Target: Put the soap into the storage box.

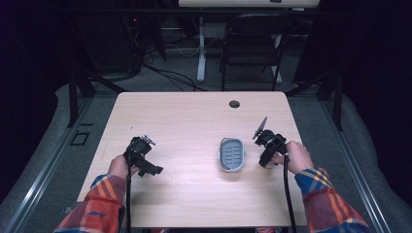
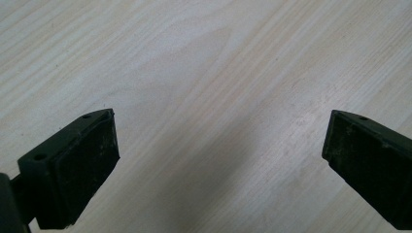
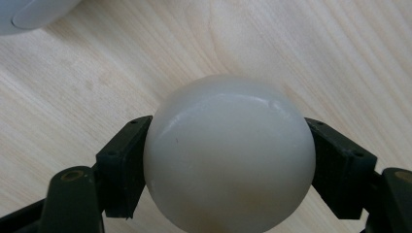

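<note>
Jaws of the right gripper are clamped on a pale soap, one pad on each flank at its widest girth, which gives the rounded, probably slippery body the firmest seat; the soap sits at lower centre of the right gripper view, above bare table. Jaws of the left gripper stand wide apart with nothing between them, held idle over the wood at the lower left of the high view, apparently kept clear of the work. High view: the right gripper lies right of centre, just beside the grey dish, which rests flat near mid-frame with its ribbed well facing up, presumably the place the soap belongs; a corner of the dish shows at the upper left of the right gripper view. Orientation: the soap looks near-spherical from here, so no long axis or pointing direction can be told; if it is an oval bar, its length runs away from the camera. The dish's long axis runs top to bottom of the high view
</note>
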